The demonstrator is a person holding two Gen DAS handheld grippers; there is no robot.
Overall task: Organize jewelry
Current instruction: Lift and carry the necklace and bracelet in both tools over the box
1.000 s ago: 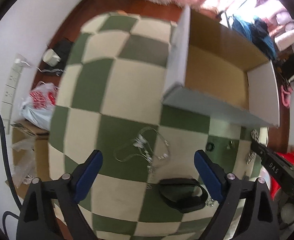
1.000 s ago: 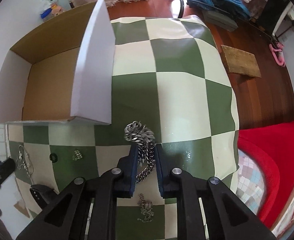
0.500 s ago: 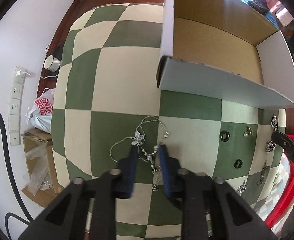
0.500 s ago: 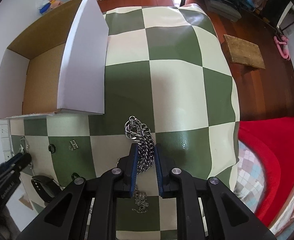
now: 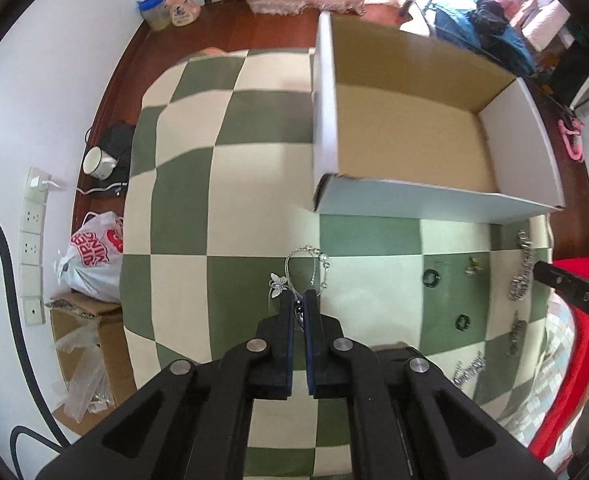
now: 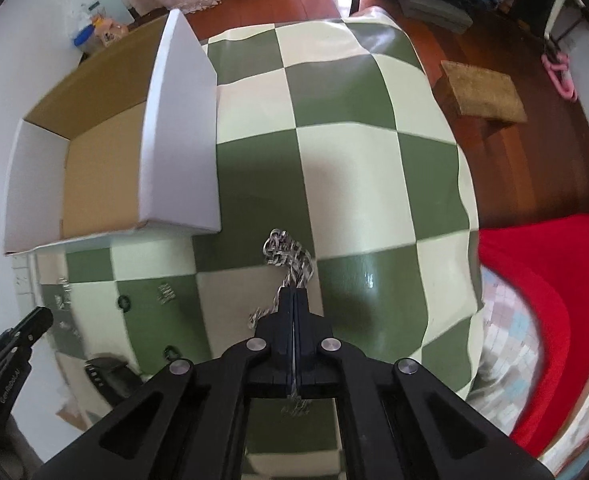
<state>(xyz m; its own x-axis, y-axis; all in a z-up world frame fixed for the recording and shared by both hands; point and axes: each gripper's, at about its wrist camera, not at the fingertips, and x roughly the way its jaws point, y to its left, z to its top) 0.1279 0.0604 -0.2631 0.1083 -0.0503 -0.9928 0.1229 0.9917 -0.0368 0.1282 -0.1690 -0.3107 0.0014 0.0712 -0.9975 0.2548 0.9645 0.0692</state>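
Observation:
A thin silver necklace [image 5: 314, 258] with a butterfly charm [image 5: 278, 283] lies looped on the green-and-cream checked cloth [image 5: 182, 208]. My left gripper [image 5: 299, 296] is shut on its strand, pointing down. A heavy silver curb chain [image 6: 288, 252] bunches up just ahead of my right gripper [image 6: 294, 294], which is shut on it. An open cardboard box [image 5: 414, 200], white outside and brown inside and with nothing in it, stands just beyond both; in the right wrist view the box [image 6: 182, 140] is at the upper left.
Two black rings [image 5: 431, 276] [image 5: 462, 322], a small gold piece [image 5: 472, 268] and several more chains [image 5: 522, 276] lie right of the necklace. A black strap [image 6: 106, 372] rests near the front edge. Red bedding [image 6: 554, 280] borders the table's right side.
My left gripper went from wide open to shut on the thin necklace, whose loop has drawn narrower. The right jaws closed tighter on the heavy chain, which has bunched up.

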